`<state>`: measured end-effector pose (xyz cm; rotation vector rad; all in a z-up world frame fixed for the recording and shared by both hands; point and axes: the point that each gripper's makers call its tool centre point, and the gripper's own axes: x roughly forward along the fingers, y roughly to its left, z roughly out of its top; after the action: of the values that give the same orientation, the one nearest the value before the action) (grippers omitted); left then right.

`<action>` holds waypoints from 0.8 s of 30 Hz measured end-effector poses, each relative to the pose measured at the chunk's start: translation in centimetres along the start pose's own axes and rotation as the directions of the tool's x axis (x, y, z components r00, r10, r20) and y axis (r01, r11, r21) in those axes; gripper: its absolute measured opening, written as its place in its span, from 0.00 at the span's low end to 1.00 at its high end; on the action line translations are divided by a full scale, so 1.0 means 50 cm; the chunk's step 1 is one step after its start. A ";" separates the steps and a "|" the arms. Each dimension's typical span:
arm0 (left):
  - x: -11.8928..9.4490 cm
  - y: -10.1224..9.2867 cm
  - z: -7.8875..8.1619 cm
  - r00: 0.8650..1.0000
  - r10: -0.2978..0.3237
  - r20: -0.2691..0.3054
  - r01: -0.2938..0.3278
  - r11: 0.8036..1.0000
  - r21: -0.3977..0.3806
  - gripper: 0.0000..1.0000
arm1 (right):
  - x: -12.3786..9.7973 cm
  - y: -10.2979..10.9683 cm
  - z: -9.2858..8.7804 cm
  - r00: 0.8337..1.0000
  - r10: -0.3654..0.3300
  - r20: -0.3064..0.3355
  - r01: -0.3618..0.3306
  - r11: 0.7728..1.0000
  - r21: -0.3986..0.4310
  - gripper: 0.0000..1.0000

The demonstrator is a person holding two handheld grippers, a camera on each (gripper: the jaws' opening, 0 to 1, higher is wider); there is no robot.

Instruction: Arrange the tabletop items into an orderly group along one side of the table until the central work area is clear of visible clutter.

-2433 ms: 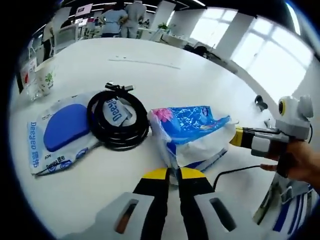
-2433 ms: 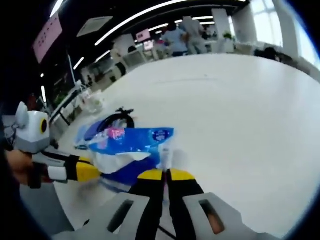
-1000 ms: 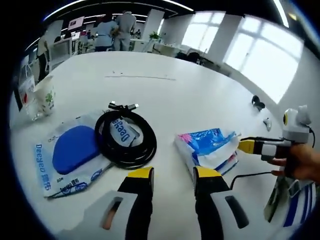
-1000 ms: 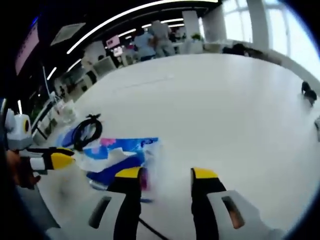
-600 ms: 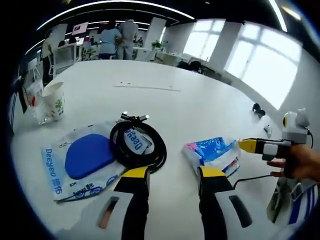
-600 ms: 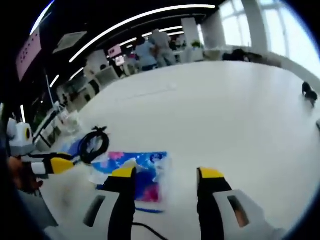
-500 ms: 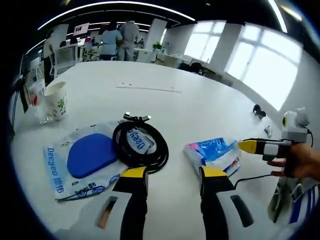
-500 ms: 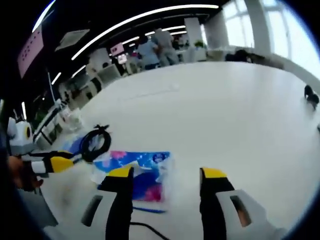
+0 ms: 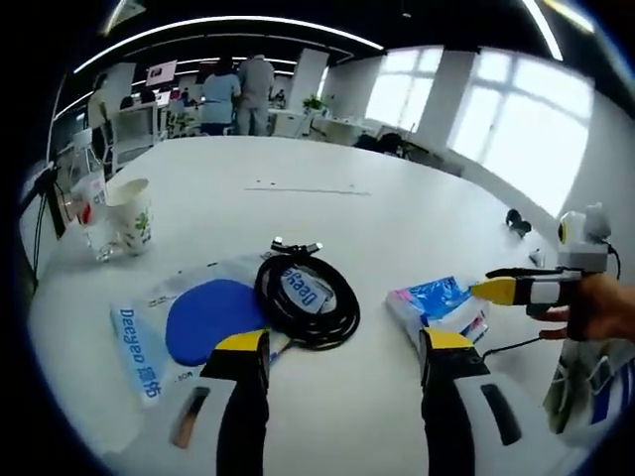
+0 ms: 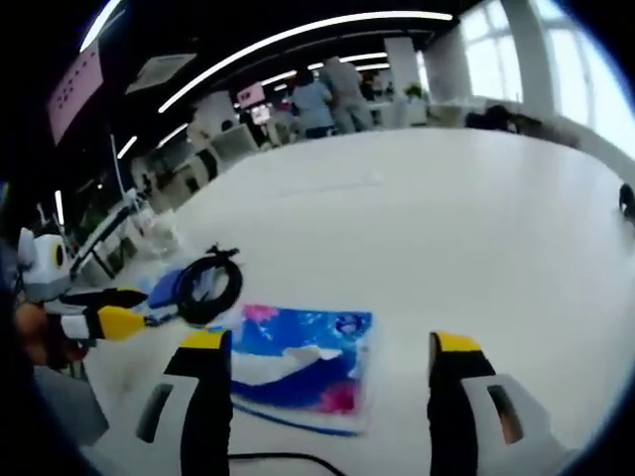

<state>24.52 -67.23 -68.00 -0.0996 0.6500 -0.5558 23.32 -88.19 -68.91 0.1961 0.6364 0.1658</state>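
Both grippers hang empty, jaws wide apart; the tissue pack (image 10: 303, 369) lies flat on the table (image 10: 476, 228) directly ahead of the right gripper (image 10: 332, 349), nearer than the left gripper (image 9: 342, 343)

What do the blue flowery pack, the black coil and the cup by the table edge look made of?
Blue pack: thin glossy plastic film, judging by its creases and sheen; probably soft tissues inside. Black coil: rubbery, matte-sheathed cable with plug ends. Cup: likely paper, matte white with a green print.
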 end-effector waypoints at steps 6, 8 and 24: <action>-0.007 0.041 0.004 0.999 0.033 0.000 -0.033 0.999 -0.011 0.70 | 0.011 0.023 0.036 0.999 0.036 0.038 -0.035 0.999 -0.021 0.85; -0.009 0.051 0.008 0.999 0.038 0.004 -0.038 0.999 -0.014 0.72 | 0.016 0.031 0.047 0.998 0.051 0.041 -0.050 0.998 -0.025 0.87; -0.024 0.129 0.030 0.997 0.075 0.017 -0.075 0.997 0.005 0.86 | 0.083 0.101 0.064 0.989 0.144 -0.019 -0.144 0.989 -0.043 1.00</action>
<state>27.60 -61.24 -67.84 -0.0741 0.6329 -0.4840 28.06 -82.83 -67.58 0.1987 0.6345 0.3206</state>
